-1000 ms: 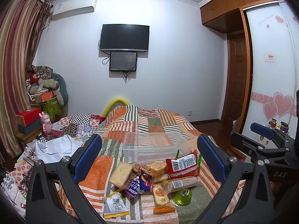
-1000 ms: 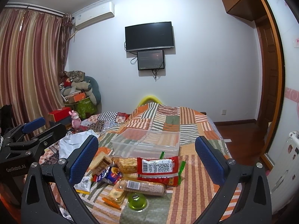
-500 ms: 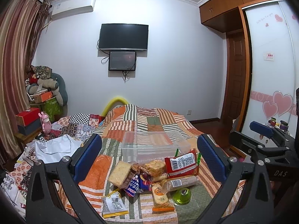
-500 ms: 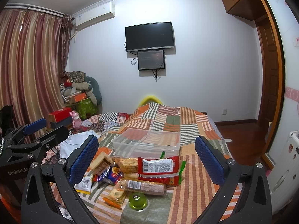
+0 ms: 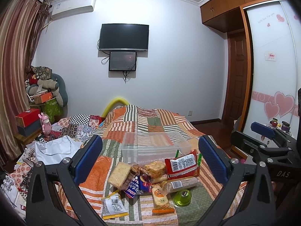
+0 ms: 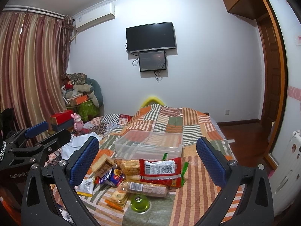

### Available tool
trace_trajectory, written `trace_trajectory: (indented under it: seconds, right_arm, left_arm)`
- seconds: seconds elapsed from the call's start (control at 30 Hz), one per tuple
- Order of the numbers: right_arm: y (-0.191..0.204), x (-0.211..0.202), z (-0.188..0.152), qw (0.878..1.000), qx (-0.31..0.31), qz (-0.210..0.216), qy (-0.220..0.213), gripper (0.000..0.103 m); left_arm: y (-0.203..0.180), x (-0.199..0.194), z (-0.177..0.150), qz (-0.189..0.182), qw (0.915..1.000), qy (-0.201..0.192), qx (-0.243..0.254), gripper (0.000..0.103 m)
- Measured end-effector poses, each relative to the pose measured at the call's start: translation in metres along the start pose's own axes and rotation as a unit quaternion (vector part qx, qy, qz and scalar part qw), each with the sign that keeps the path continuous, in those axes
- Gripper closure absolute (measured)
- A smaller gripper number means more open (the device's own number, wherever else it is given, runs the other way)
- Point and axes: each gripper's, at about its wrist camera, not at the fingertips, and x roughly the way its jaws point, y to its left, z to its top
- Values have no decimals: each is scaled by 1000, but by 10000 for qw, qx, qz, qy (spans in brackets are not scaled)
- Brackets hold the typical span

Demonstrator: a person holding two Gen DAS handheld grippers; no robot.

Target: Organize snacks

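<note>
A: Anything different from a second ago?

B: Barely. Both views drift a touch; the snack pile (image 5: 150, 177) lies unmoved on the bed (image 5: 150, 124), just near of the empty clear bin (image 5: 156, 145). Nothing is sorted yet.

A: The claws?

B: The left claw (image 5: 150, 160) and right claw (image 6: 147, 160) are both spread wide, gripping nothing, hovering above the pile.

A: What does each view add?

B: The right shows the left claw at its left edge; the left shows the yellow packet (image 5: 112, 205) whole, nearest on the left.
</note>
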Motion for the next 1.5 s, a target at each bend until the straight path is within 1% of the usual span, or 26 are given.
trace_trajectory:
  seconds: [0.37,0.53,0.67,0.73,0.8,0.87,0.93,1.03,1.07,1.17,1.2,1.23,1.3,1.37,1.43,1.5]
  right_arm:
    - [0,2,0,10000,29,24,11,0]
    - [-2,5,-2,10000,59,33,39,0]
    - [-5,12,-7,9999,77,31,135,0]
    - [-8,15,-10,9997,119,51,205,0]
    - [-12,21,-15,9993,212,24,308,0]
    - [-16,29,-21,9984,306,36,477,0]
    - [-20,35,-28,9971,378,94,650,0]
    - [-23,44,-40,9948,415,144,915,0]
    - [-24,47,-43,9939,404,185,1007,0]
    - [-26,52,-51,9914,407,221,1221,1]
    - [-28,54,-54,9900,420,282,1315,3]
    - [-28,55,-55,9892,440,313,1363,7]
    - [-30,59,-60,9860,485,407,1543,10]
    - [-29,63,-66,9844,463,406,1647,13]
    - [-28,67,-71,9821,423,427,1788,19]
    - [-27,71,-75,9795,442,491,1902,20]
  left_arm:
    - [-2,2,0,-2,10000,14,-17,0]
    - [0,6,-2,-103,9999,84,-15,0]
    - [6,14,-5,-210,9994,266,-91,0]
    - [12,21,-8,-264,9985,444,-157,0]
    - [18,28,-14,-235,9976,601,-260,0]
    - [23,36,-21,-143,9964,785,-290,0]
    - [25,44,-30,-29,9955,928,-201,0]
    - [31,49,-39,177,9944,1037,-61,0]
    - [33,51,-42,178,9940,1081,-44,3]
    - [40,59,-48,154,9910,1329,-43,20]
    - [43,62,-50,126,9897,1421,-61,23]
    - [47,64,-53,84,9885,1510,-101,24]
    - [51,68,-58,68,9867,1619,-153,27]
    - [56,73,-63,170,9841,1762,-126,28]
    - [61,80,-72,280,9799,1971,-135,28]
    - [64,86,-81,303,9765,2130,-148,29]
